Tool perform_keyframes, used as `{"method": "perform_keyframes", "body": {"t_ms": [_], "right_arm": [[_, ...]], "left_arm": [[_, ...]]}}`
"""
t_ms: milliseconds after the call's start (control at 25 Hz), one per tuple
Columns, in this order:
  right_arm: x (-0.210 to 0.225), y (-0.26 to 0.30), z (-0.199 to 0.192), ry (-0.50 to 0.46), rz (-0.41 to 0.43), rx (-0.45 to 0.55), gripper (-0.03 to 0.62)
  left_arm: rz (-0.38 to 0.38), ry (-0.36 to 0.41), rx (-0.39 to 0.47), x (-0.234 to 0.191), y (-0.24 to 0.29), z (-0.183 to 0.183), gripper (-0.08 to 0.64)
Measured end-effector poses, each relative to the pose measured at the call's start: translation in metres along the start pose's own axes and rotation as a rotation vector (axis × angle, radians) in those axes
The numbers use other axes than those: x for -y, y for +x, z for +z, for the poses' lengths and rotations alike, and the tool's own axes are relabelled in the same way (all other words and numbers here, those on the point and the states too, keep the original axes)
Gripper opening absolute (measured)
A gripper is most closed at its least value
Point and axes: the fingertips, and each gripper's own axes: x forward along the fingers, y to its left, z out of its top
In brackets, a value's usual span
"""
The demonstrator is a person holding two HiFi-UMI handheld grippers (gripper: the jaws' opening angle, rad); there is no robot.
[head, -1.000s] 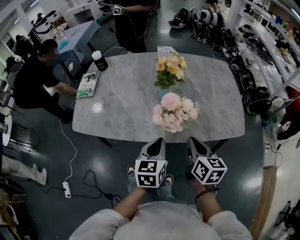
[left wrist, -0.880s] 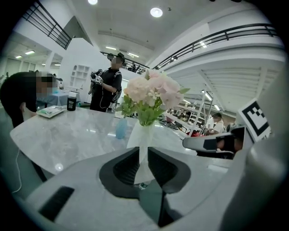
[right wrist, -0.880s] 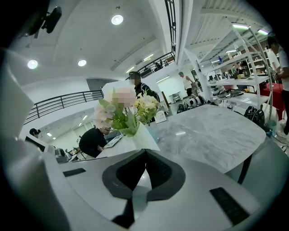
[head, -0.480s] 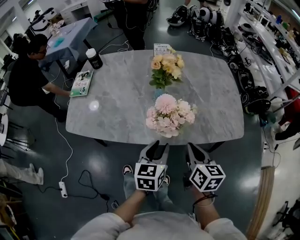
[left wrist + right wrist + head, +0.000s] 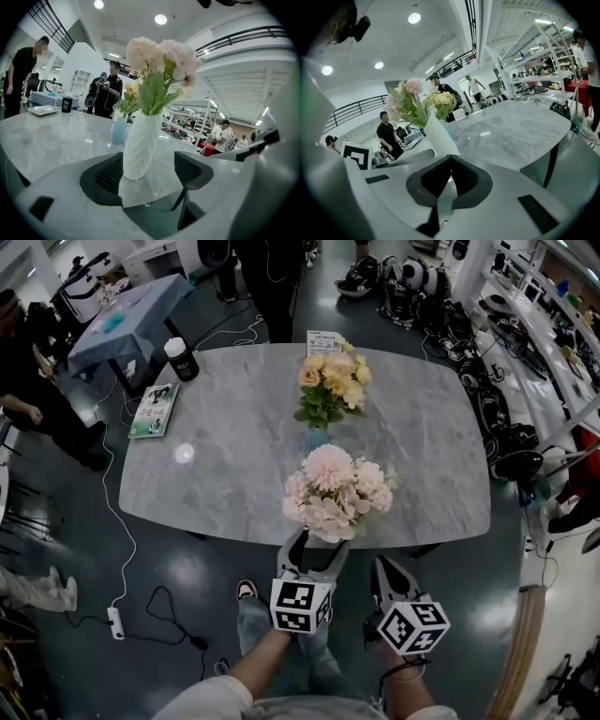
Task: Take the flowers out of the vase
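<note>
A busy workshop, with people standing around and gear and cables on a dark floor, surrounds a grey marble-look table [image 5: 216, 456] with a glossy top. On it, close to my edge, stands a white vase [image 5: 140, 145] holding a bunch of pale pink flowers [image 5: 336, 491]. Further back, a small blue vase [image 5: 317, 439] holds yellow flowers [image 5: 330, 385]. A book [image 5: 153, 410] and a black can [image 5: 178, 359] lie far to the left. My left gripper [image 5: 317, 549] has just been opening. Its jaws now stand wide on either side of the white vase, nearer the left pad and not pressing. My right gripper [image 5: 449, 157] hangs just beside it, clenched on nothing. I judge the flowers to be light, with soft heads that crush easily and firmer stems, so the place to grasp is the bundled stems just above the vase mouth. The vase looks hard, breakable and narrow at the foot. On this slick top so near the edge it could slide or tip, so it needs steadying.
</note>
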Motion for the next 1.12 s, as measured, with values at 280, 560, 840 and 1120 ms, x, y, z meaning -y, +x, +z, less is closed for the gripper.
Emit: {"method": "perform_keyframes", "body": {"t_ms": [280,560,840,1120], "right_arm": [[0.008,0.002,-0.007,0.002,-0.005,-0.006,0.005],[0.018,0.005,-0.017,0.01,-0.02,-0.032,0.005],[0.018,0.011,-0.019,0.018,-0.016,-0.044,0.005],[0.012,0.019,-0.009,-0.005,0.021,-0.03,0.006]], "left_arm": [[0.0,0.035,0.035,-0.013,0.037,0.0,0.394],[0.005,0.067,0.082,-0.02,0.06,0.005,0.411],[0.005,0.102,0.094,-0.024,0.073,0.01,0.411],[-0.019,0.162,0.094,-0.022,0.075,0.008,0.402]]}}
